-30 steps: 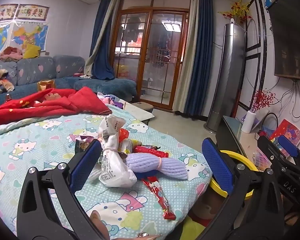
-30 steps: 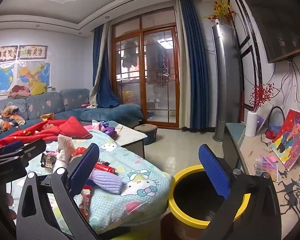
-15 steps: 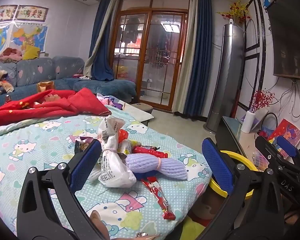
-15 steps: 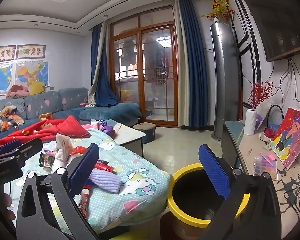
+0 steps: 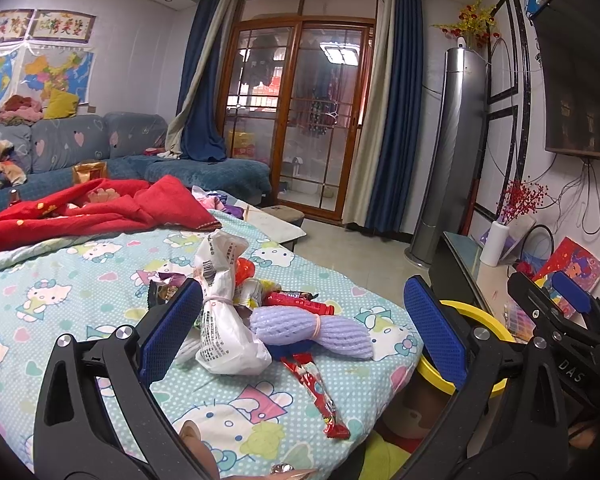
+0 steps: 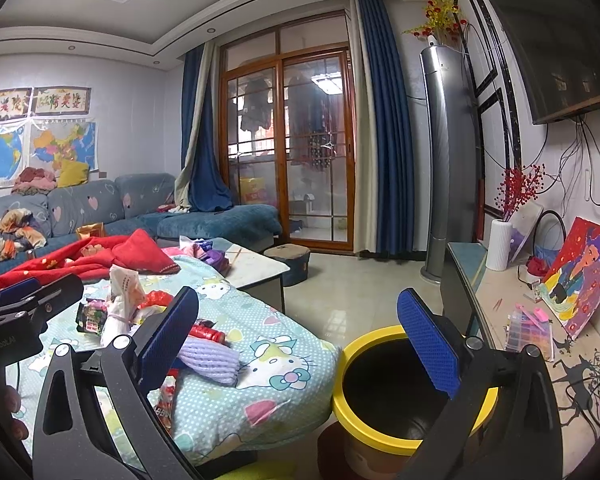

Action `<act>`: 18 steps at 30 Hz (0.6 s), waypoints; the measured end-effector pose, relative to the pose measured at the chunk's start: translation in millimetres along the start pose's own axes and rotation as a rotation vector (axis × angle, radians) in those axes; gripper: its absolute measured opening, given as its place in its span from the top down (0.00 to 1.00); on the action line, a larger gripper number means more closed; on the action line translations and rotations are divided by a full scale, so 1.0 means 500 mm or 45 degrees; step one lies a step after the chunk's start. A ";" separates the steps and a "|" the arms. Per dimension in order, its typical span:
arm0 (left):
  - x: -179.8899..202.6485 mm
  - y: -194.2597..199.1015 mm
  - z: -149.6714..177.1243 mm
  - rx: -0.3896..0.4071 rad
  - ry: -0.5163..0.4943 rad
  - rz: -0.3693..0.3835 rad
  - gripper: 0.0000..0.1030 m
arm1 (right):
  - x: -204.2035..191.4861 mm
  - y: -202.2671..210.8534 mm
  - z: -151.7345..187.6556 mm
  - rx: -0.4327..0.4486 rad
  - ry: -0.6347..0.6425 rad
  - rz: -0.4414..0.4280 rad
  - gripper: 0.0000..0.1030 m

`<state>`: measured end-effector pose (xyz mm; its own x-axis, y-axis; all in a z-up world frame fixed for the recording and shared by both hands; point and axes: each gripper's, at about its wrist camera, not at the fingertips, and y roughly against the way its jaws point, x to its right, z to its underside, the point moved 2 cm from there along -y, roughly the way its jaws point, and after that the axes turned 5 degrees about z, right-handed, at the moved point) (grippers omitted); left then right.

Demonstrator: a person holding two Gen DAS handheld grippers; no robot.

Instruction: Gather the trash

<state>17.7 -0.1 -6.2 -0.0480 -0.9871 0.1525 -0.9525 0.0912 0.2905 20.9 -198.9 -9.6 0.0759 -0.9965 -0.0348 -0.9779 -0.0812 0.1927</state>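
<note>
- Living-room clutter frames everything: a sofa [image 5: 100, 148] along the left wall, a red blanket [image 5: 100, 208] bunched at the far edge of the cartoon-print cover [image 5: 60, 280] that carries the trash
- Left gripper [image 5: 300, 324] hovers low over that cover with its blue pads spread wide and nothing between them, probably lined up so the heap sits in the gap
- White tied bag [image 5: 224, 320] stands nearest the left pad; its knotted neck points up and away, so its long axis runs roughly front to back
- Purple foam sleeve [image 5: 312, 330] lies flat beside the bag, touching it, long axis across the view, left to right
- Red wrapper [image 5: 316, 392] stretches from under the sleeve toward the near edge of the cover, its far tip close to the drop
- Yellow-rimmed bin [image 6: 380, 432] sits on the floor just beside the cover's right edge, mouth up and open, likely placed there so pieces travel only a short way
- Right gripper [image 6: 300, 336] hangs near the bin, fingers also parted and empty, seemingly waiting its turn
- Nothing is lifted yet; the pile looks untouched
</note>
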 end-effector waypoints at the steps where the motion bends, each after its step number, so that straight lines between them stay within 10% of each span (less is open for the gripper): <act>1: 0.000 0.000 0.000 0.002 0.002 0.001 0.10 | 0.000 0.000 0.000 -0.002 0.000 -0.001 0.06; 18: 0.001 0.000 0.001 0.001 0.000 0.004 0.10 | -0.003 -0.008 0.004 -0.022 0.007 0.012 0.06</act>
<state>17.7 -0.5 -6.5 -0.0510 -0.9869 0.1532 -0.9527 0.0941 0.2891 24.2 -197.2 -12.2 0.0682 -0.9973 -0.0274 -0.9750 -0.0725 0.2101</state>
